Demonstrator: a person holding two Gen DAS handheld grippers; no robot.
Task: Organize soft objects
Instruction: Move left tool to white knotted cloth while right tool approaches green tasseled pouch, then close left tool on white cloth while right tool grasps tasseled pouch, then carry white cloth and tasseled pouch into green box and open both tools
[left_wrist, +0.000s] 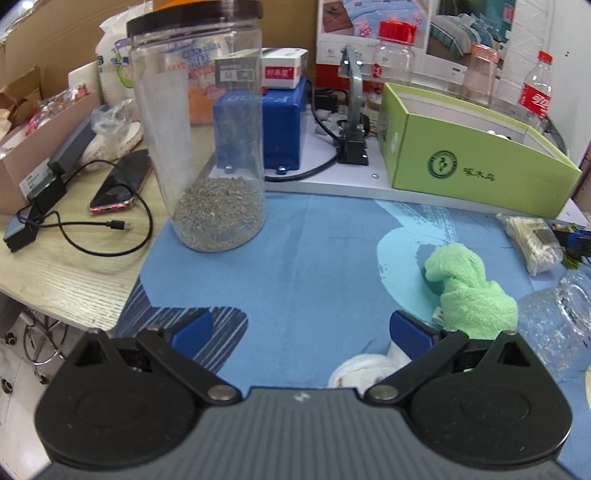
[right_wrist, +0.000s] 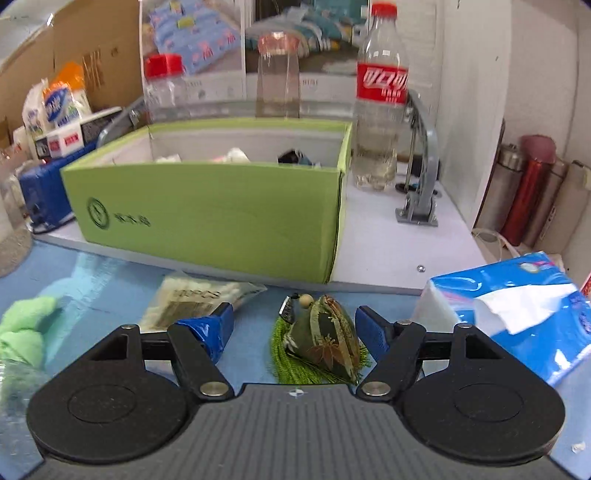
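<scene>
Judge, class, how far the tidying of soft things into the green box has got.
Done: a few items already lie in the green box. In hand: nothing; the right gripper straddles the tasselled pouch, unpinched. Left: green towel and white cloth on the mat.

Both handheld grippers share one build. The left gripper (left_wrist: 301, 332) has a dark grey ribbed body with a small round emblem at its front edge. Two large black discs flank the body, each carrying black link arms pinned by silver round-headed rivets, with small screws further out. The fingers (left_wrist: 192, 330) end in blue pads. The right gripper (right_wrist: 293, 330) looks alike, though its left finger (right_wrist: 210, 332) is wrapped in glossy blue tape.
</scene>
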